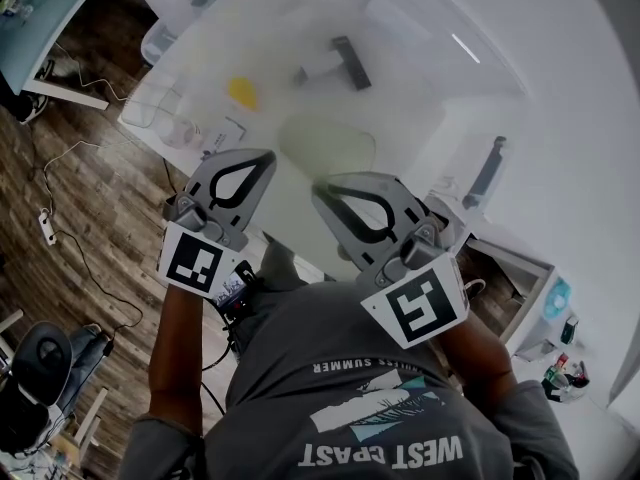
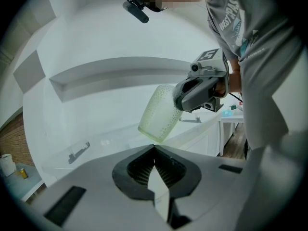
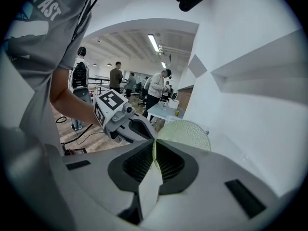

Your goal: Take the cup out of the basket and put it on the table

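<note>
Cup point(image 2: 159, 113) – translucent pale green, plastic look, wall covered in small raised bumps, faintly frosted. My right gripper point(image 3: 154, 141): matt grey plastic shell, black ribbed pads point(image 3: 137, 163). My left gripper point(image 2: 154, 148): same matt grey shell, same black ribbing. Table point(image 1: 420, 78) – white, smooth, glossy, soft reflections on top. Floor point(image 1: 90, 218): dark wood-grain planks, low sheen. My shirt point(image 1: 300, 348): grey cloth, matt, pale printed lettering.

Cup point(image 2: 160, 113) pale yel-grn w/ dimple pattern; table point(image 1: 420, 78) white; floor point(image 1: 80, 218) brown wood-grain; shirt point(image 1: 350, 408) grey.
</note>
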Demonstrator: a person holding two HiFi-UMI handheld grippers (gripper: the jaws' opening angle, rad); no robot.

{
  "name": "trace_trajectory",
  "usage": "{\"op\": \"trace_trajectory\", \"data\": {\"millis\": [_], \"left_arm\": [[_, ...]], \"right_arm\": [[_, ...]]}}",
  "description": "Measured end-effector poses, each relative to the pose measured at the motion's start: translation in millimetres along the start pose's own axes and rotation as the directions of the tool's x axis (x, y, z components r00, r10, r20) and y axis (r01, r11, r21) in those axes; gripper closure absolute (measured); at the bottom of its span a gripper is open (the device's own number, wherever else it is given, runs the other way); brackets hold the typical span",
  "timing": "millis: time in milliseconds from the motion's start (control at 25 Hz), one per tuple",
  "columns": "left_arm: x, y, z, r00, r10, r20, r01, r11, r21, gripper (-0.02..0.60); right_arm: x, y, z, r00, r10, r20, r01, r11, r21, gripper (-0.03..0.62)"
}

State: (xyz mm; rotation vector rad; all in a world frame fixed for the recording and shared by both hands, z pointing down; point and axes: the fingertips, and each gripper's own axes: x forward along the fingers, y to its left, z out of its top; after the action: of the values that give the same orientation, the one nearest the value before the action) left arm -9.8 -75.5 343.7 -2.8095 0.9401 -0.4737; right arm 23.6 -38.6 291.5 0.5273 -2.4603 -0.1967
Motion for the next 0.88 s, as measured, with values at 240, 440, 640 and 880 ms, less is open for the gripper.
{"op": "trace_trajectory", "data": {"millis": [240,440,640,880], "left_arm": [[-5,1,-3,1.000,0.009,-0.008,-0.009,1.000,0.004,0.572],[-13,4,-8,1.000,0.024,-0.014,-0.023,1.000,0.004,0.572],[-22,7,-15,0.999,0.039,-0.030,-0.038,0.999,0.004,0.572],[-32,11,-24,0.997,0.060,-0.045,-0.059,0.998,0.002,0.572]], "right_arm": [[-1,15,5,0.999,0.023,0.023,-0.023,1.000,-0.018,0.566],[0,28,9,0.998,0.052,0.045,-0.050,0.998,-0.044,0.565],[5,46,12,0.993,0.097,0.060,-0.093,0.994,-0.058,0.565],[17,65,-3,0.990,0.139,0.029,-0.137,0.988,-0.070,0.565]]}}
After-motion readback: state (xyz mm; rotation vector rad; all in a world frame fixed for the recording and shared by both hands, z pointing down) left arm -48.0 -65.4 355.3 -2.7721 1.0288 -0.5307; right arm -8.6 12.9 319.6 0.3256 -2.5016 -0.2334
